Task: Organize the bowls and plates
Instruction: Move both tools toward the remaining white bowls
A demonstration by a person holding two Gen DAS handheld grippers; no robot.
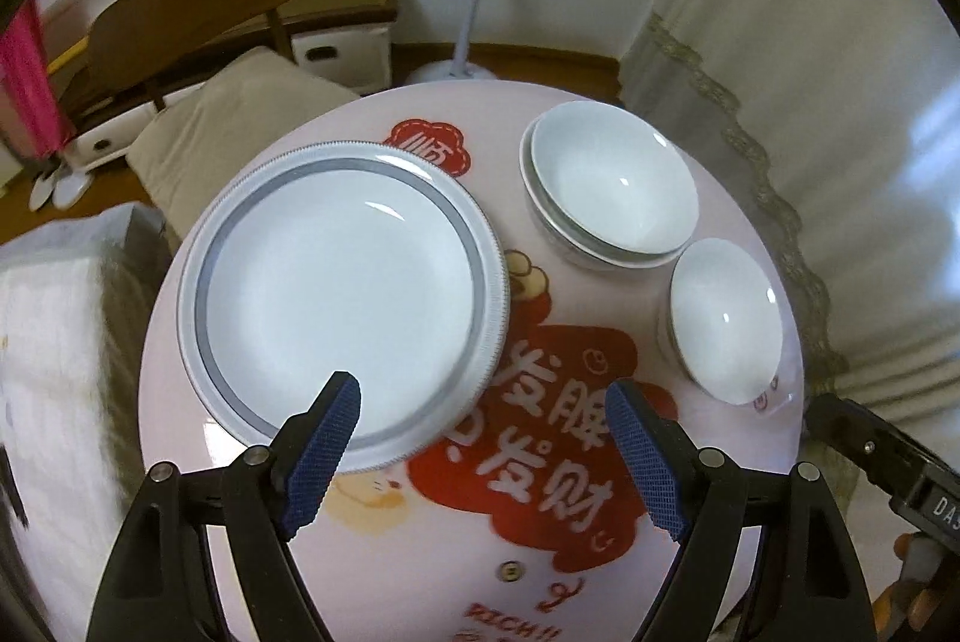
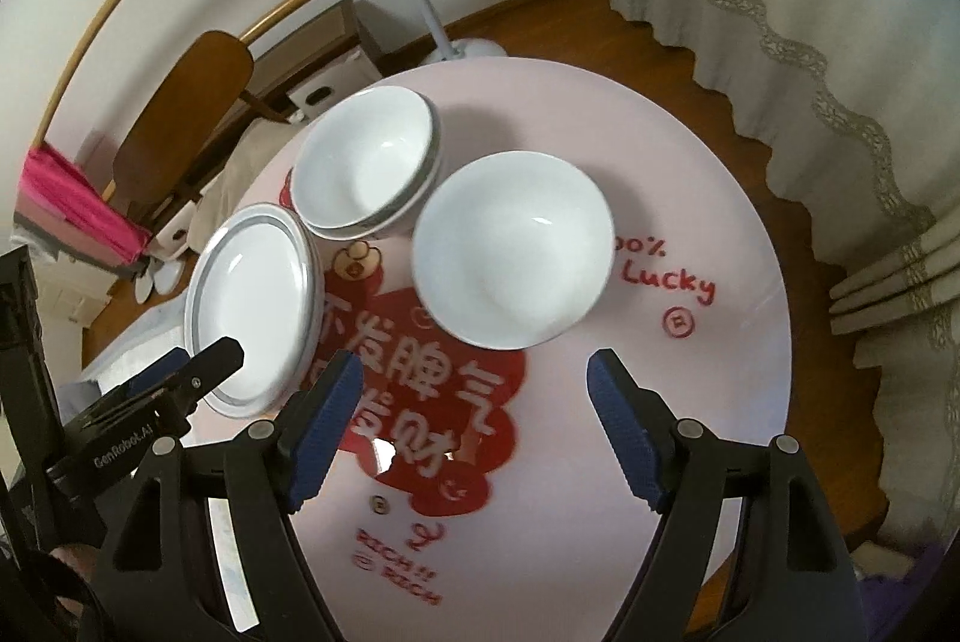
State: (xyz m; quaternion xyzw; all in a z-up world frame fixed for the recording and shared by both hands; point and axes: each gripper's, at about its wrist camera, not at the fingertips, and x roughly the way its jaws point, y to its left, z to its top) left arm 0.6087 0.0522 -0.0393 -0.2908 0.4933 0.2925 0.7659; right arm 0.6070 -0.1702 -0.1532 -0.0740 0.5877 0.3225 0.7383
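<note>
On my left, the plates (image 1: 342,294) sit as a neat stack on the round pink table (image 1: 420,540); I can make out a second grey-banded rim under the top one, so I judge that pile done. My left gripper (image 1: 480,453) hangs above the stack's near edge with its jaws spread apart and nothing between them, one blue pad over the plate rim but not pressing on it as far as I can tell. Moving across, the nested bowls (image 1: 612,186) stand at the far side of the table, one white bowl seated inside another, just beside the plates. To the right of those, a single bowl (image 2: 516,249) stands alone, near the nested pair yet apart from it. My right gripper (image 2: 474,429) hovers over the red printed lettering in front of that lone bowl, jaws released and empty. So by my reading, the plates are sorted and two bowls are stacked; what remains is that last bowl, which I would expect to go into the nested pair. Its wall looks smooth and glossy, so I would take the rim carefully.
</note>
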